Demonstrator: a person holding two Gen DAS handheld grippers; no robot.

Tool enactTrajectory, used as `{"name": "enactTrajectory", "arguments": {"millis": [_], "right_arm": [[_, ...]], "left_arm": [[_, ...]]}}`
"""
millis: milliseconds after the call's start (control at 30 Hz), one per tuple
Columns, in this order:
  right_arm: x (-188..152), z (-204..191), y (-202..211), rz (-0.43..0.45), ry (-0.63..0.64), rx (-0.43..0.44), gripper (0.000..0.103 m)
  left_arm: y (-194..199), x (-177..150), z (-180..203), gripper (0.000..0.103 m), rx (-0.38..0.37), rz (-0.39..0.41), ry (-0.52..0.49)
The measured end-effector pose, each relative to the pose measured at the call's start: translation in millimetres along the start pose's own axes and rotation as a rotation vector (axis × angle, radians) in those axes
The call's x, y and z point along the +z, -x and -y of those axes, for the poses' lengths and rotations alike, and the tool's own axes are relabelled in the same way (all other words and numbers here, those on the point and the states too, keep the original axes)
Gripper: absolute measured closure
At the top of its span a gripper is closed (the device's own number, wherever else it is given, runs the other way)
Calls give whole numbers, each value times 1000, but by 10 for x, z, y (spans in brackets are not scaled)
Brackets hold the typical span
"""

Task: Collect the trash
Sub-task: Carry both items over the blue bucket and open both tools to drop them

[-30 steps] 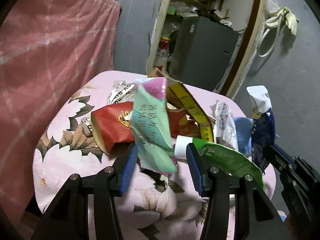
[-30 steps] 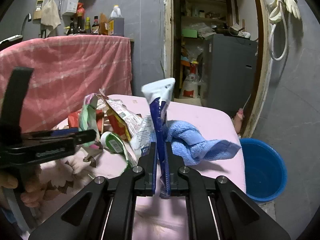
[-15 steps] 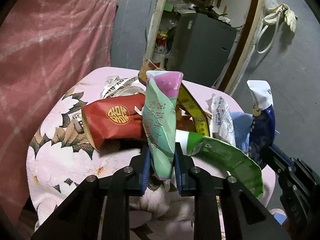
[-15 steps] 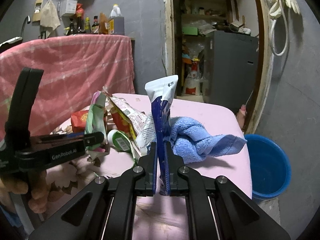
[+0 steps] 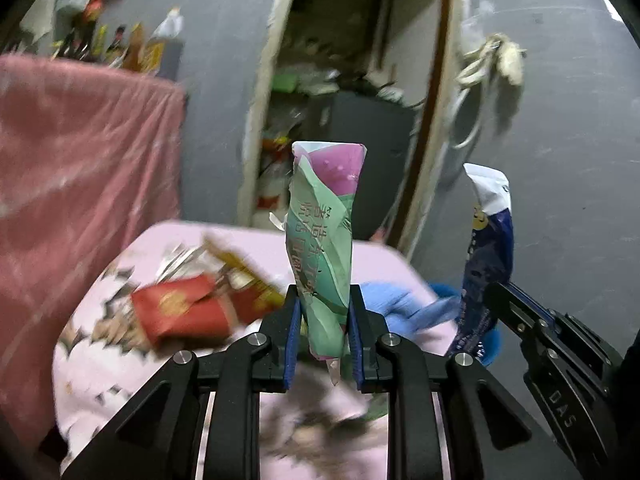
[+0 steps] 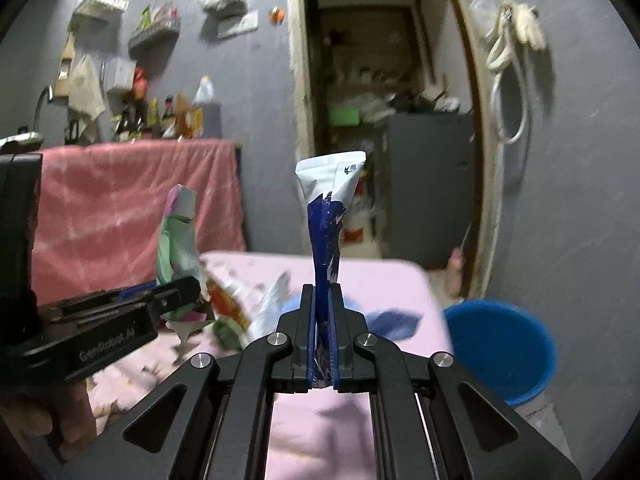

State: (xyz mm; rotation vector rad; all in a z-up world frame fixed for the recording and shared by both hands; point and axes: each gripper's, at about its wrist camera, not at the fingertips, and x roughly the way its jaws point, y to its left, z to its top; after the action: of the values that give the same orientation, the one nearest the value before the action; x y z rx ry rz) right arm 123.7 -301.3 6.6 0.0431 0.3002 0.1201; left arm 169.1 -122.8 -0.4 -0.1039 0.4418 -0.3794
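Both claws are clamping upright wrappers: left gripper [image 5: 322, 320] pinching the green wrapper [image 5: 324, 240], right gripper [image 6: 323, 332] squeezing the blue wrapper [image 6: 326, 236]; blue bucket [image 6: 504, 344] sitting lower-right, nearer the right claw.

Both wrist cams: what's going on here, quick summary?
A person with two handheld grippers is clearing trash off a table with a pink floral cloth. The left gripper is shut on a green-and-pink wrapper, held upright above the table. The right gripper is shut on a blue-and-white packet, also upright. More litter lies on the table, including a red packet and a blue cloth. A blue bucket stands on the floor beside the table, probably the drop point.
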Motion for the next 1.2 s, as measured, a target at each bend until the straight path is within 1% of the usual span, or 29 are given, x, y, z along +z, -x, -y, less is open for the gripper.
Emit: {"name": "enactTrajectory", "arguments": {"millis": [100,200,300,367,467,567,633,733,800,867,967,1200], "right_arm": [[127,164,69,47,3,-41,99],[240,415,146,95,2,-92,99],[303,661,186,121,6,-142,99],[337,863,210,135,6,-177,99],[360,1147,210,139,-8,-206,99],[361,1450,189,145,-4,-227,99],[323,1653,145,139,-8,-238,99],[216,1925,31,113,-20,-256,99],[103,2084,-58,95,-30,-261,99],[18,2184,-130,83,-41,-269,99],[-149,2319,-220,71,-73,-275,99],[-356,2481,-415,33,-116,-268,99]], "left_arm": [[-14,94,256,85,-50,52,-19],[-78,171,523,85,-95,100,-43],[-200,264,839,85,-146,137,-56],[-297,325,1033,85,-180,151,-51],[-474,336,1330,85,-225,167,-40],[-692,291,1667,85,-245,169,-36],[-836,285,1807,85,-241,167,-37],[-1099,259,1961,85,-223,133,-8],[-1270,242,2040,85,-183,113,7],[-1398,200,2111,84,-162,103,24],[-1500,82,2205,84,-135,116,8],[-1880,-144,2323,83,-97,30,-3]]}}
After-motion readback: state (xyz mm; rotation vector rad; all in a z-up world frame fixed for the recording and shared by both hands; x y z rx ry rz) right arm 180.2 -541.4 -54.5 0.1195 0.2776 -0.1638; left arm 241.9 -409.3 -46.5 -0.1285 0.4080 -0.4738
